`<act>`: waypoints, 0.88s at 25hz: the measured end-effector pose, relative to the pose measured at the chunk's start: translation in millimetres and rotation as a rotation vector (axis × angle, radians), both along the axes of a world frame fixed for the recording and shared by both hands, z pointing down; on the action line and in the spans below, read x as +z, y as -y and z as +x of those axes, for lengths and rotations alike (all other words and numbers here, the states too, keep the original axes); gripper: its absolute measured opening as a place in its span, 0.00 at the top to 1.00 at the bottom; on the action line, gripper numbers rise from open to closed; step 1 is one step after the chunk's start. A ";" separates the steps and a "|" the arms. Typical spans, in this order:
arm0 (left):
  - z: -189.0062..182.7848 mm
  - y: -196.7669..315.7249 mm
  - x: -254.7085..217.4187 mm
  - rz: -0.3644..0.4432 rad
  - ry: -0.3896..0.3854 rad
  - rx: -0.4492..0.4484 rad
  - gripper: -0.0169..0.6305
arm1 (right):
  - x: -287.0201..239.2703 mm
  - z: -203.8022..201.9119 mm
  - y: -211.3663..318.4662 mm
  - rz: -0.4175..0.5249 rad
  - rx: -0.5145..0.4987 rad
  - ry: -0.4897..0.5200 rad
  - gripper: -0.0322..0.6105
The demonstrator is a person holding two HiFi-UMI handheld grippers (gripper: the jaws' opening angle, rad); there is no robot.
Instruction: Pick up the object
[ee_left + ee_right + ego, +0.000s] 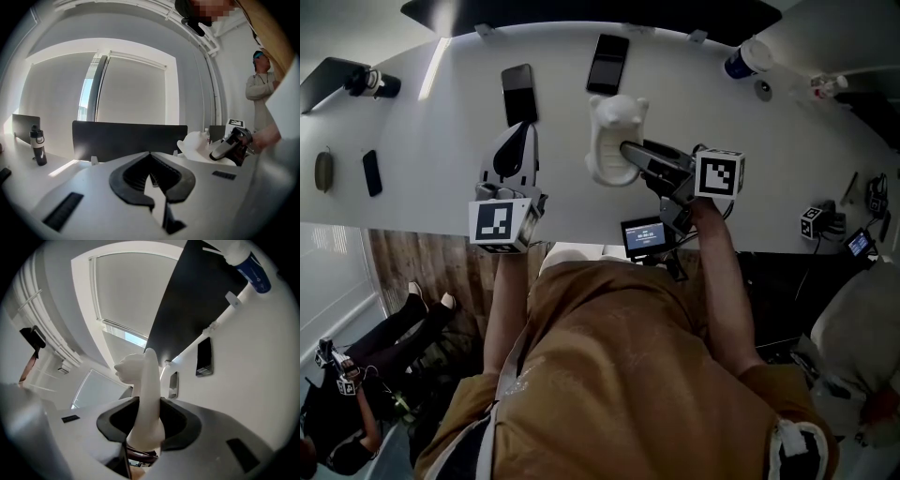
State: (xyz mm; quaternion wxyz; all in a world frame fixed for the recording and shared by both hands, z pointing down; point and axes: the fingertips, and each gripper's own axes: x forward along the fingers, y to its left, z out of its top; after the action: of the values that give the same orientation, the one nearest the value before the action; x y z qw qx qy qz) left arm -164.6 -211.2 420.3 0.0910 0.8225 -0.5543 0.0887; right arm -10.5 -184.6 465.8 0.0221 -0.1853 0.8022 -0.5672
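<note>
A white bear-shaped figure point(609, 141) is at the middle of the white table point(441, 150). My right gripper point(628, 155) reaches in from the right and is shut on its side. In the right gripper view the white figure point(147, 390) fills the gap between the black pads of the right gripper point(150, 414), and both pads press on it. I cannot tell whether it still rests on the table. My left gripper point(523, 131) lies to the figure's left, shut and holding nothing. From the left gripper point(151, 159), the figure point(197, 143) and the right gripper point(229, 147) show at the right.
Two dark phones point(518, 92) point(608, 63) lie behind the grippers. A black bottle point(370, 82), a small dark slab point(371, 172) and an oval item point(323, 171) sit at the far left. A blue-capped bottle point(745, 58) stands back right. A dark partition point(129, 138) borders the table's far edge.
</note>
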 end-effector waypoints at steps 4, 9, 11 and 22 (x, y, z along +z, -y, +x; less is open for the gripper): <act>5.9 -1.0 -2.7 0.004 -0.002 0.013 0.96 | -20.2 0.2 8.6 0.067 0.020 -0.006 0.72; 9.4 -2.8 -9.9 0.021 -0.009 0.022 0.96 | -39.7 2.0 14.8 0.154 0.062 -0.028 0.72; 16.5 -1.9 -13.9 0.025 -0.015 0.038 0.96 | -45.6 5.8 18.7 0.186 0.097 -0.031 0.72; 34.3 -1.3 -26.3 0.061 -0.033 0.077 0.96 | -92.2 18.6 27.7 0.400 0.235 -0.046 0.72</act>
State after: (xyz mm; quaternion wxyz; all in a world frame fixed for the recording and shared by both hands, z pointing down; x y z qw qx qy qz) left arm -130.3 -209.9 394.0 0.0716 0.8470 -0.5232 0.0617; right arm 8.0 -212.3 373.6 0.1060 -0.2820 0.8719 -0.3860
